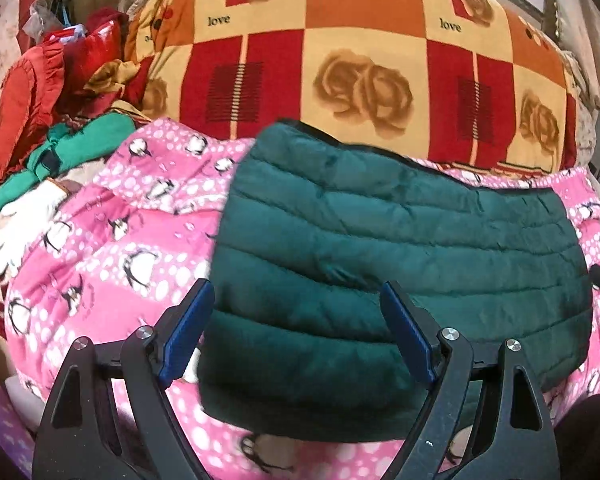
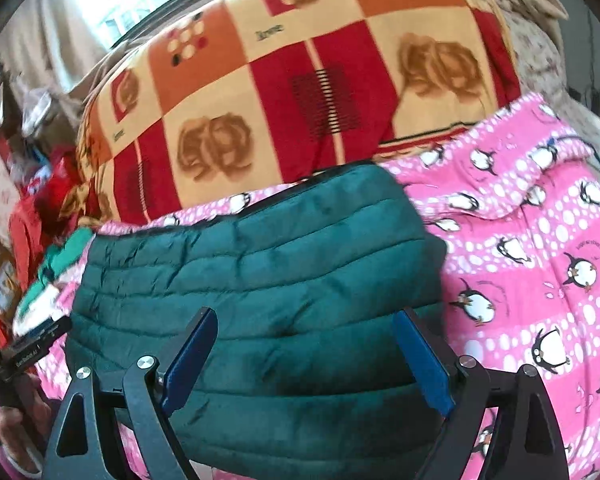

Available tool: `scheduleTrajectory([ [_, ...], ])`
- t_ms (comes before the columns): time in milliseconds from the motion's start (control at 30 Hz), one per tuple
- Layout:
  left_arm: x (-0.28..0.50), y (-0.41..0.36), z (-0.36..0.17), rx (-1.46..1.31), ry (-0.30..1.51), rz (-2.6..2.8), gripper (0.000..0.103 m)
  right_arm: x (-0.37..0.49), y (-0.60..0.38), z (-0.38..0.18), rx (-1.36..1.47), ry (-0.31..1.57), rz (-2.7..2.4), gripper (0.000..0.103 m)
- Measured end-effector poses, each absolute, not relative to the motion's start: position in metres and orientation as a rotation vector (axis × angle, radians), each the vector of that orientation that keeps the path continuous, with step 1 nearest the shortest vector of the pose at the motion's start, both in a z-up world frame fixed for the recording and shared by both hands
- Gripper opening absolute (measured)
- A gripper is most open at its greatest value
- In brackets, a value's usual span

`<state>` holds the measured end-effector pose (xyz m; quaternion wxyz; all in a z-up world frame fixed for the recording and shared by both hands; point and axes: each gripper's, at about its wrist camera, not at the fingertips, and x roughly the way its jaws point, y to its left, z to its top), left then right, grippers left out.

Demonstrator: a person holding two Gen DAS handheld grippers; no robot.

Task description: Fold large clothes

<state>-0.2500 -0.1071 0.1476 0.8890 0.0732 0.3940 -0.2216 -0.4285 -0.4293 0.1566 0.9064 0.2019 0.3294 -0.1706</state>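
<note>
Folded green puffer jacket on pink penguin blanket, both hand-held grippers spread apart

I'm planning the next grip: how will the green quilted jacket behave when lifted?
The green quilted jacket looks puffy and soft, so it will probably sag and unfold. Its smooth shell may slip between the fingers. It likely weighs little for its bulk.

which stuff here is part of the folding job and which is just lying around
Job: green quilted jacket, left gripper, right gripper.

Lying about: penguin blanket, rose-check blanket, clothes pile.
</note>
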Motion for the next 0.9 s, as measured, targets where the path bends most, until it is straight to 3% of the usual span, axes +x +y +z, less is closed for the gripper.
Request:
scheduleTrajectory([
  [433,-0.290,-0.138,0.135,0.236,0.755,-0.451,0.085,-0.409,-0.361,0.133,0.296,0.695,-0.374,0.088],
  [900,-0.291,-0.140,0.129,0.205,0.763,-0.449,0.085,-0.406,-0.349,0.127,0.256,0.701,-0.382,0.088],
])
